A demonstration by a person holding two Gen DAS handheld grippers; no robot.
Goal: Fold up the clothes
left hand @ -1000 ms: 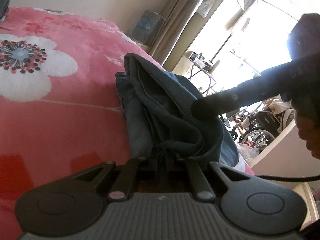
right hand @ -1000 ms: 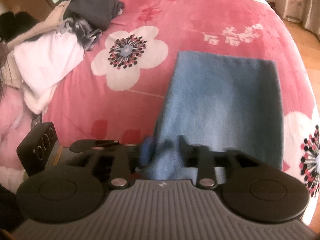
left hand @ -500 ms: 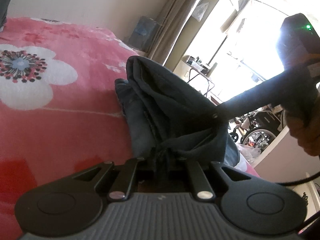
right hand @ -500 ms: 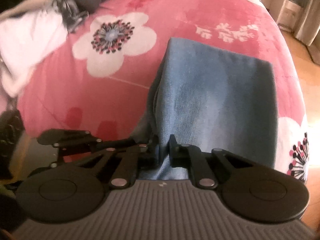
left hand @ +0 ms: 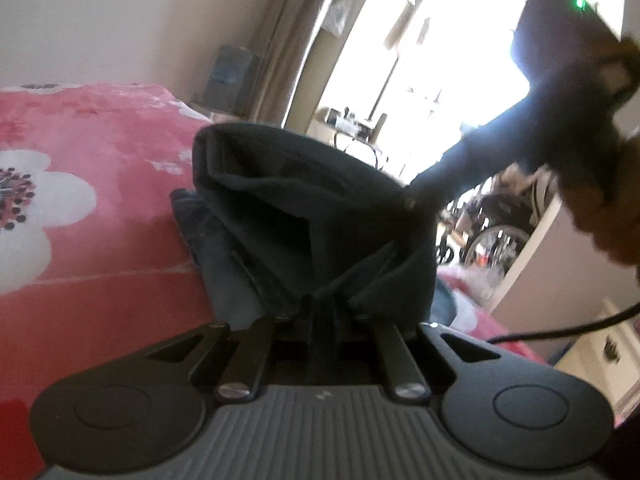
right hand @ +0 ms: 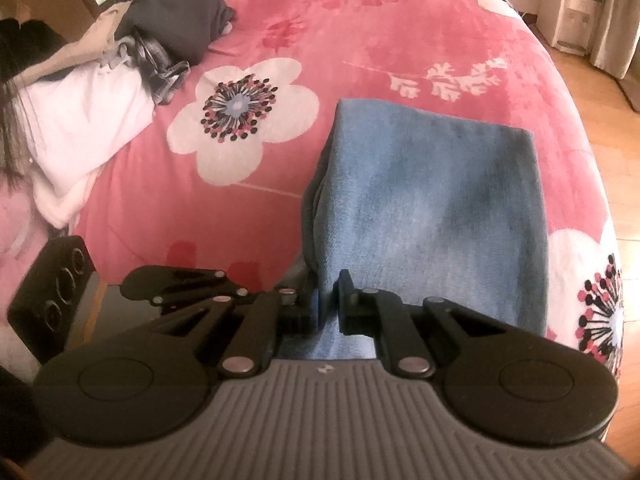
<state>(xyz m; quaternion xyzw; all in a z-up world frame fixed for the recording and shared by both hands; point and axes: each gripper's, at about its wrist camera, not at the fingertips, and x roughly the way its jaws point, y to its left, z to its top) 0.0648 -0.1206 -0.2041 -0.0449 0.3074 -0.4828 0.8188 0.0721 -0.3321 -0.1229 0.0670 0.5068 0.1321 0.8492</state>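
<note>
Both grippers' fingers (right hand: 347, 294) pinch the blue garment's (right hand: 432, 200) near edge.

jeans (right hand: 432, 208): faded blue in my grip
blanket (right hand: 280, 32): pink, white flowers with dark dotted centres
my fingers (right hand: 352, 308): black

A pink bedspread (right hand: 360, 32) printed with white flowers is spread over the bed. At its far left corner, a heap of other clothes (right hand: 100, 80) is piled. Beyond the bedspread's far right corner, a curtain (right hand: 616, 12) is hung, and a wooden floor (right hand: 608, 128) is seen alongside. Past the bedspread's edge, wheelchairs (left hand: 496, 236) are parked.
</note>
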